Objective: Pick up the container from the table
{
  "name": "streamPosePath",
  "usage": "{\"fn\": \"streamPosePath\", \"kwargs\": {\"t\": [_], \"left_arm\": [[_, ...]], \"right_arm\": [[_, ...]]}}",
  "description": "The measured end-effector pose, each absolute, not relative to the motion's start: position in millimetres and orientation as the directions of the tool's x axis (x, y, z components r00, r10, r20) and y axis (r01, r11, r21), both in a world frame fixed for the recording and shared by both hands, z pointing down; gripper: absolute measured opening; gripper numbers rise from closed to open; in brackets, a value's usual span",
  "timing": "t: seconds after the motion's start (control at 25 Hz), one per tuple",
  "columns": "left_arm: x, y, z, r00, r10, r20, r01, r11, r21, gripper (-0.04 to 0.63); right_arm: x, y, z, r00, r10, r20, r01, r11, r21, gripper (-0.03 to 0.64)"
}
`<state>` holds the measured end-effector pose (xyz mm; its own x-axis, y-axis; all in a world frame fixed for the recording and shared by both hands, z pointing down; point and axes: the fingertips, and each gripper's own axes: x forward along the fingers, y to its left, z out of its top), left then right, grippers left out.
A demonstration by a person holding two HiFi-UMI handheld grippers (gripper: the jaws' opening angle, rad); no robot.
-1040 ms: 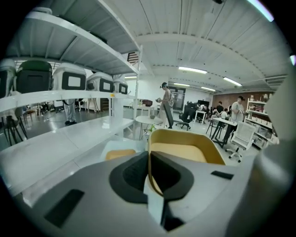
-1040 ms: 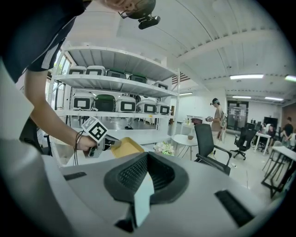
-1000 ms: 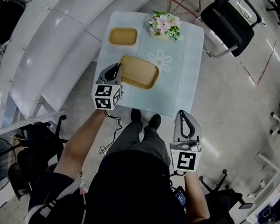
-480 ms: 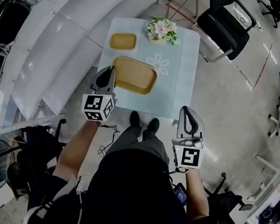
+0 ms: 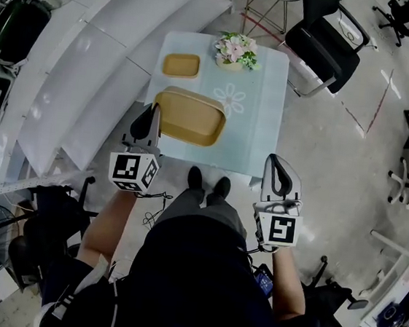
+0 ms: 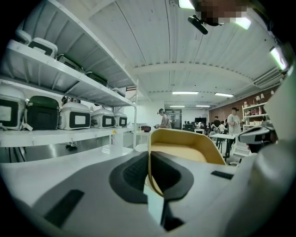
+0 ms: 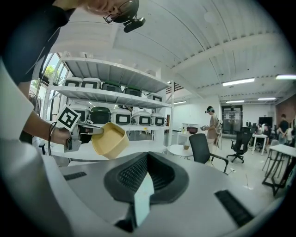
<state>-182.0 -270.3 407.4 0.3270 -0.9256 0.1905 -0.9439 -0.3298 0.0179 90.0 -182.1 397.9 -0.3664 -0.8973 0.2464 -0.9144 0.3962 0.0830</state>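
The container (image 5: 189, 116) is a large tan tray with rounded corners. It hangs clear above the pale blue table (image 5: 262, 122), and my left gripper (image 5: 154, 111) is shut on its left rim. In the left gripper view the thin rim is pinched between the dark pads, and the container (image 6: 185, 147) stretches out ahead. My right gripper (image 5: 275, 161) floats off the table's near right corner, shut with nothing in it. The right gripper view shows the container (image 7: 110, 139) held up by my left gripper (image 7: 92, 131), while the right gripper (image 7: 147, 173) has its pads together.
A smaller tan tray (image 5: 181, 65) and a pot of flowers (image 5: 236, 50) stand at the far end of the table. White shelving with boxy appliances (image 6: 74, 115) runs along the left. Black chairs (image 5: 325, 37) stand at the far right. People are in the room's background.
My left gripper has risen with the container, lifting it off the table toward the camera. My right gripper has come up slightly.
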Motion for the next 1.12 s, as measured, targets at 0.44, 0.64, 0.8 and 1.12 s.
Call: {"fn": "streamPosePath", "kwargs": {"t": [0.44,0.64,0.8,1.12], "left_arm": [[-198,-240,355,0.293,-0.953,0.077,-0.949,-0.300,-0.101,0.011],[-203,-225,338,0.285,-0.957,0.050,-0.952,-0.289,-0.103,0.011],[-207,-211,331,0.279,-0.960,0.031,-0.954,-0.280,-0.108,0.011],[-213,-193,320,0.266,-0.964,0.006,-0.959,-0.266,-0.093,0.010]], "right_arm": [[91,-178,376,-0.354,-0.911,0.210,-0.923,0.377,0.078,0.002],[93,-175,367,-0.343,-0.914,0.216,-0.927,0.366,0.078,0.002],[93,-171,363,-0.345,-0.916,0.204,-0.931,0.362,0.053,0.002],[91,-166,354,-0.351,-0.916,0.193,-0.928,0.367,0.054,0.002]]}}
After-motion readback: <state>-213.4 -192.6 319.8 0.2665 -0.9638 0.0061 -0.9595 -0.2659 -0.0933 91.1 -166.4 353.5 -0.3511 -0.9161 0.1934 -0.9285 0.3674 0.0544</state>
